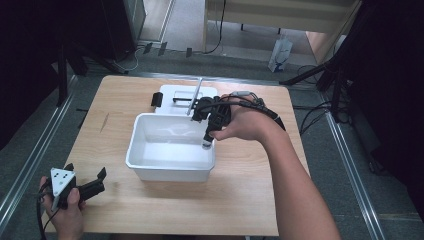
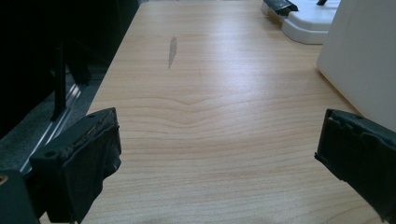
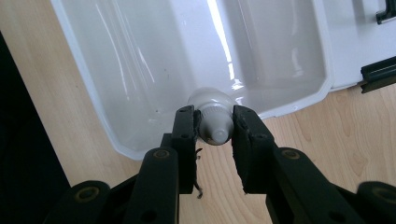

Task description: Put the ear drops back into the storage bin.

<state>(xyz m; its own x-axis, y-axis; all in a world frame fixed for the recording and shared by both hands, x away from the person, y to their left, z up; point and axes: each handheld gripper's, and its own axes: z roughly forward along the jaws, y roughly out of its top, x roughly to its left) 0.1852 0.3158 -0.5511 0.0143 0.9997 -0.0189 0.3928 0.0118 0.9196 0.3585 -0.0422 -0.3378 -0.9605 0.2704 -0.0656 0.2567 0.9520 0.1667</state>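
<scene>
Between the right gripper (image 3: pixel 215 128)'s clamped jaws a small white bottle (image 3: pixel 214 116) hangs over the white tub (image 3: pixel 140 70), seemingly for dropping in, while the left gripper (image 2: pixel 217 154) rests apart, idle, over the worktop (image 2: pixel 210 93).

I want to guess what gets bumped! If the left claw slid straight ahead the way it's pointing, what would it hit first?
Probably nothing soon: the open left claw faces bare wooden table. The white tub sits just right of that line, so its right finger might graze it; depth is unclear.
</scene>
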